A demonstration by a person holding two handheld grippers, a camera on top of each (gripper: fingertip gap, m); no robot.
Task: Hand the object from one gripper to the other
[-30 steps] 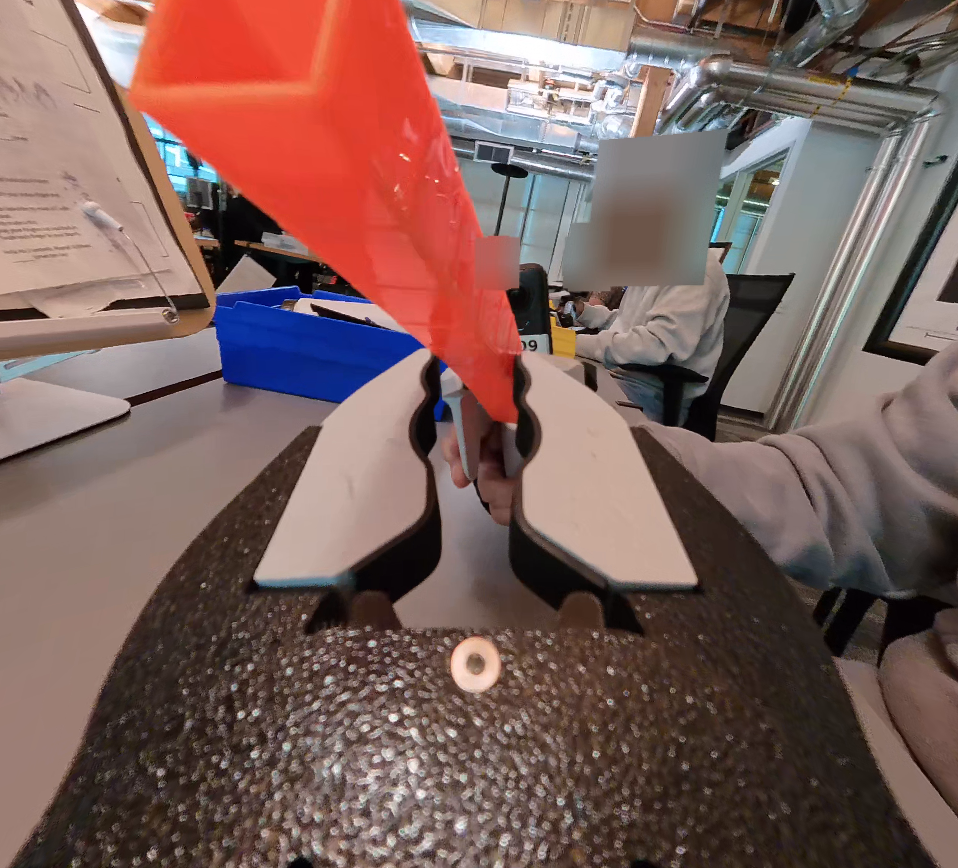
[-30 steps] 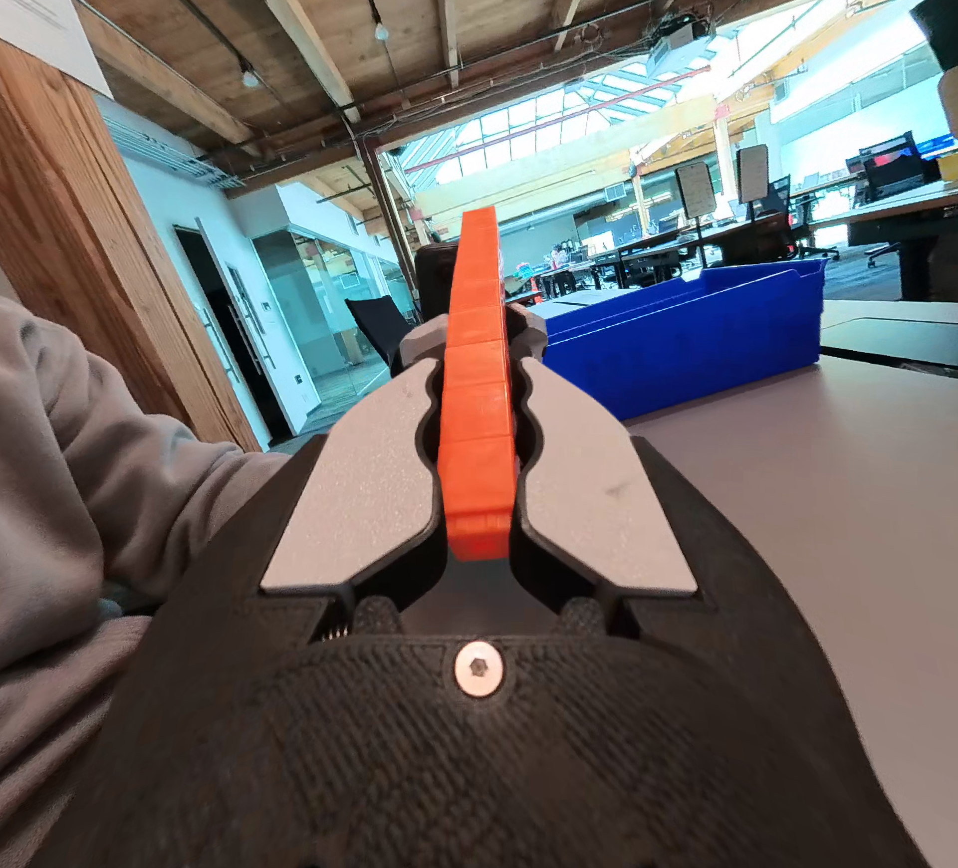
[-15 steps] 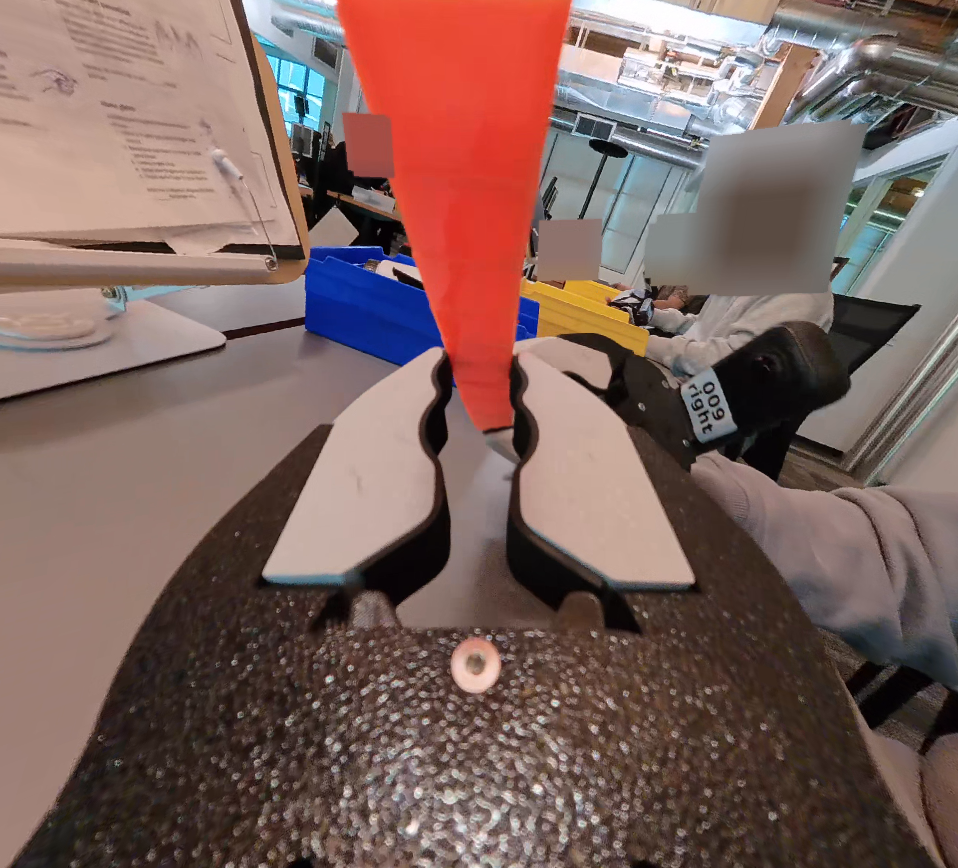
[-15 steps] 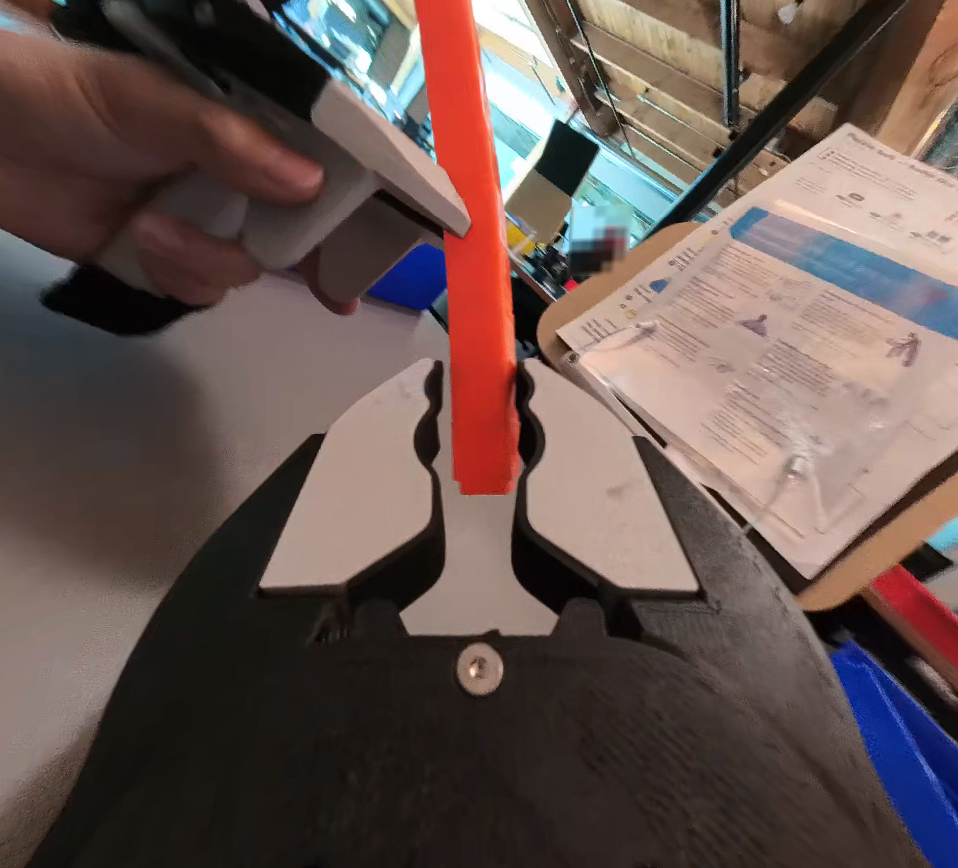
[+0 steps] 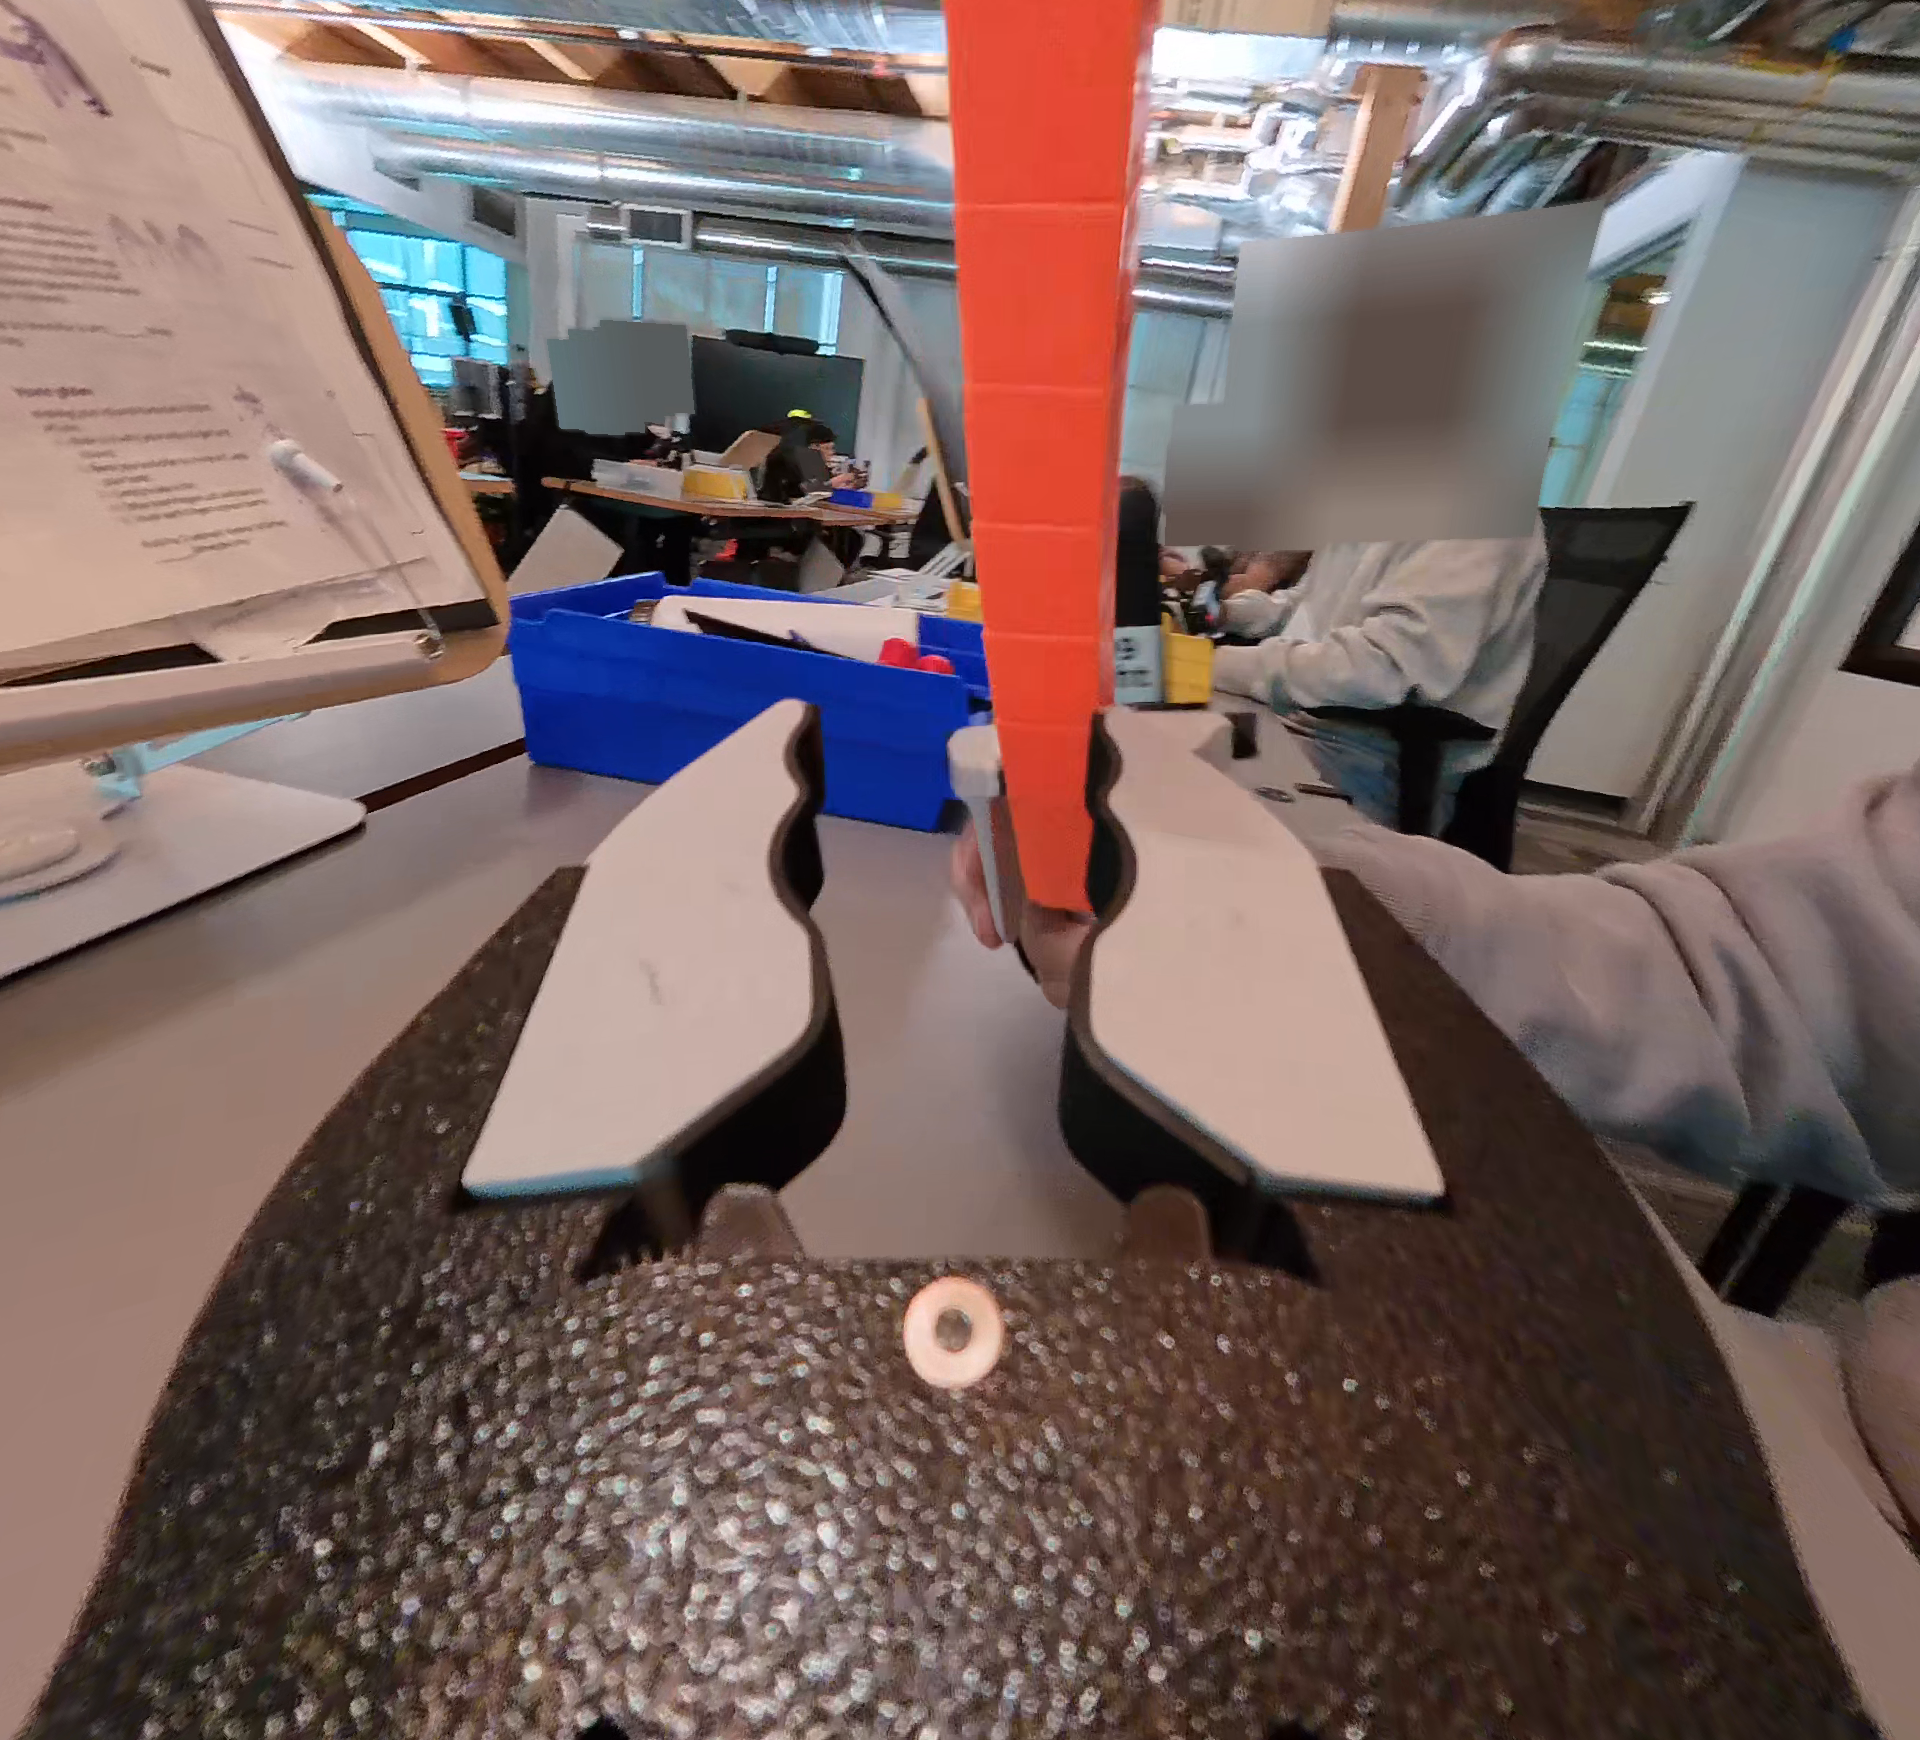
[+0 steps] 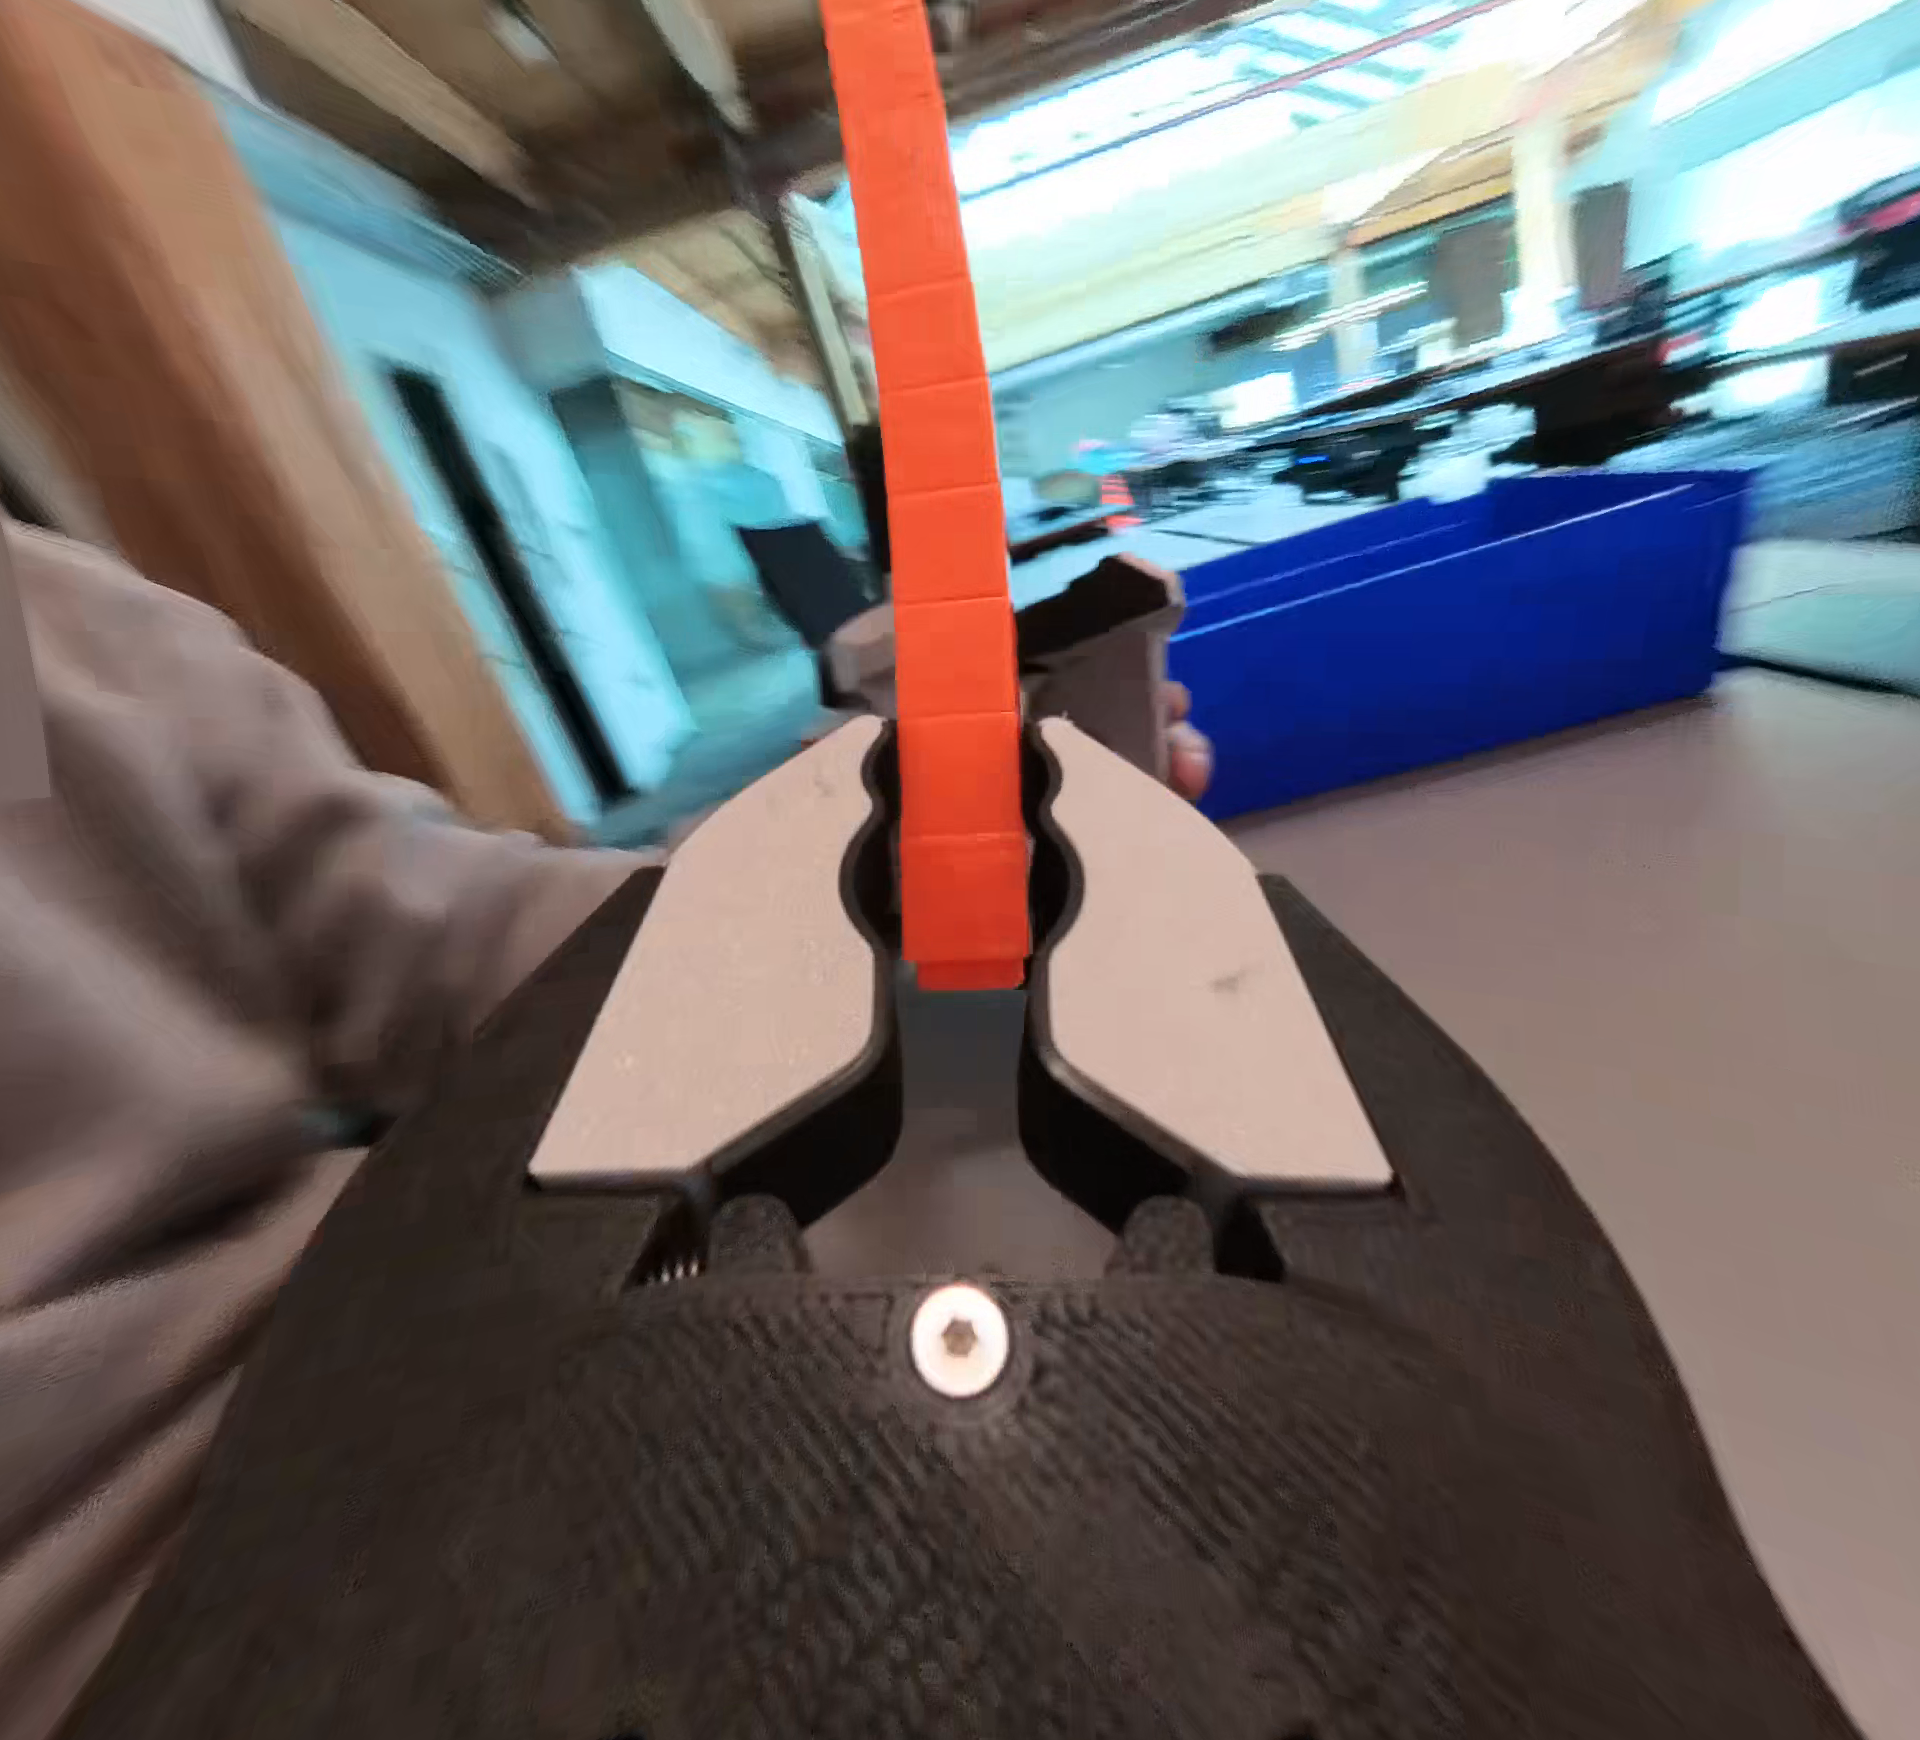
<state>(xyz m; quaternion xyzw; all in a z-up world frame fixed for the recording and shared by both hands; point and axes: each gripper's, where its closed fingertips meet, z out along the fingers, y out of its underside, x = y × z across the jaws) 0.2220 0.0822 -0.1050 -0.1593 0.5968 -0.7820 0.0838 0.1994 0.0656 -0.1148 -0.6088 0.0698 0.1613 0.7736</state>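
A: Left wrist view first, go.

B: I see my left gripper (image 5: 951, 817) with its jaws spread wide, a clear gap between the two grey fingers (image 5: 675, 963). The orange segmented bar (image 5: 1039, 443) stands upright and runs out the top of the shot. Its lower end sits against the inner edge of my right-side finger; nothing touches the left-side one. So the left tool is open, not gripping.

A: What holds the bar there?

B: Just behind its lower end I see a grey fingertip of the right gripper (image 5: 977, 807) with a bit of a hand (image 5: 1039, 942) behind it. A grey sleeve (image 5: 1610, 994) comes in from the right. Grey table (image 5: 208, 1046) underneath, blue bin (image 5: 727, 714) farther back, document stand (image 5: 208, 443) with printed sheets on the left. A seated person in a light top (image 5: 1382, 641) well behind.

A: Right wrist view.

B: Blurry frame. My right gripper (image 6: 961, 843) is clamped on the orange segmented bar (image 6: 935, 495), both fingers pressing its lowest segments, bottom end poking just below the pinch. Bar rises upright, bowed by the lens. Behind it the left gripper (image 6: 1101, 651) shows dark and soft, fingers either side of the bar; I can't tell contact from here. Blue bin (image 6: 1455, 630) right, on the grey table (image 6: 1558, 963); grey sleeve (image 6: 208, 859) left.
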